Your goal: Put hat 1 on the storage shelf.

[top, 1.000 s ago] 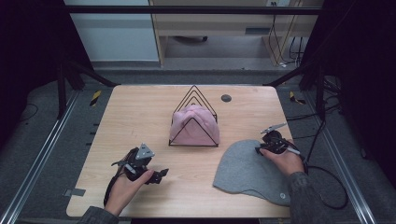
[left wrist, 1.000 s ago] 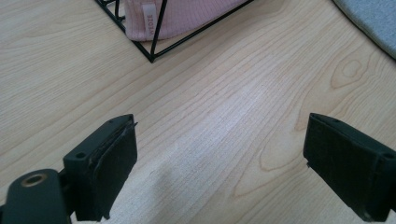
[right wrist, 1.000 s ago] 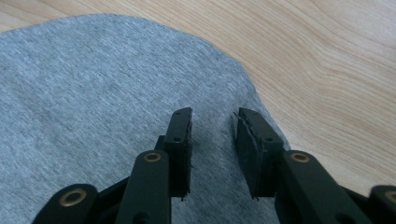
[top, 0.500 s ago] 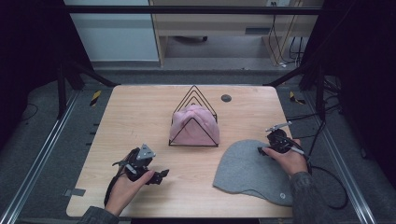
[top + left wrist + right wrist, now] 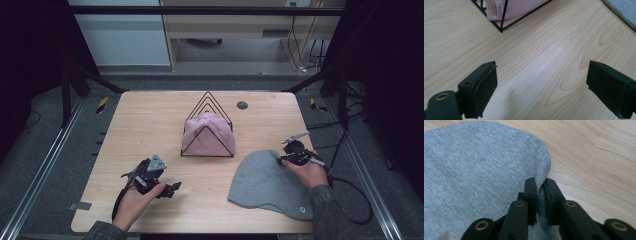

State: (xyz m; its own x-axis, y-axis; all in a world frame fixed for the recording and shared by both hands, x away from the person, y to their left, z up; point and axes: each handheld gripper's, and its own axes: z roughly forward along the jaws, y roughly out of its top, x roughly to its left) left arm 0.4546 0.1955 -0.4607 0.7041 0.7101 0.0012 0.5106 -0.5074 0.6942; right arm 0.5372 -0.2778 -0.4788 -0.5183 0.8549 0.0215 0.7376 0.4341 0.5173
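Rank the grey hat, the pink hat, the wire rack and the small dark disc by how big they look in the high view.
1. Grey hat, lying flat.
2. Wire rack and the pink hat tucked in it cover much the same patch; too close to rank.
3. Small dark disc, by far the smallest.

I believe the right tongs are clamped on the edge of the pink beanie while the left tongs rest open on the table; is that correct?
Not quite: the right tongs are clamped on the edge of the grey beanie, as the right gripper view shows. The pink beanie sits in the black wire rack. The left tongs do rest open on the table.
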